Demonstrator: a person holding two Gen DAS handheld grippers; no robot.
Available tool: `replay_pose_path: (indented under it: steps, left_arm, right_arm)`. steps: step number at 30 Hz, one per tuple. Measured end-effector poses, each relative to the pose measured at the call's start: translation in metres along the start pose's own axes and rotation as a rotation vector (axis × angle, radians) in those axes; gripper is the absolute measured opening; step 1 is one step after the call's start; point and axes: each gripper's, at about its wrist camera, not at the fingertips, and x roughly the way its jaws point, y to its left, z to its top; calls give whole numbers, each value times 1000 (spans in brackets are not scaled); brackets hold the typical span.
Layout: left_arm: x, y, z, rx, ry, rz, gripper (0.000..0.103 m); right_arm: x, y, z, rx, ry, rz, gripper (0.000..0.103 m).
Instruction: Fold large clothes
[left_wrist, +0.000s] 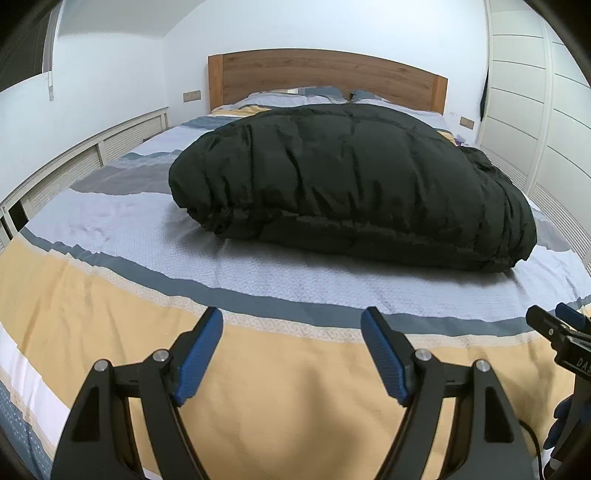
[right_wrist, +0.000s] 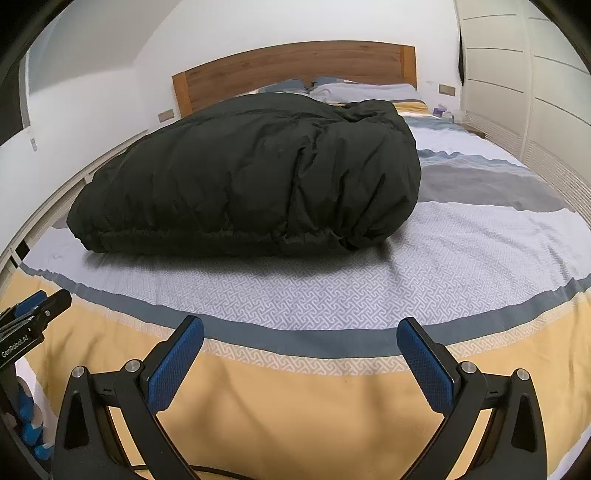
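Puffy quilted black coat (left_wrist: 351, 177) mounded on woven striped bedspread (left_wrist: 258, 266).

Your right gripper (right_wrist: 300, 334) hangs over the near edge of the bed (right_wrist: 480, 258) with its jaws wide apart and nothing between them. The big black coat (right_wrist: 251, 181) lies puffy in the middle of the bed, nearer its left edge. Your left gripper (right_wrist: 40, 306) pokes in at the near left corner.
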Motion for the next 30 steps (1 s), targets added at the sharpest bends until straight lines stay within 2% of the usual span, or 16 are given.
replay_pose_path:
  steps: [21,30]
  left_arm:
    - [20,23,6,15,21,7,76]
    - [17,32,17,13,35,4,76]
  right_arm:
    - [14,-7,0,47,38,-100,102]
    - [13,-6,3,51,78,-128,102]
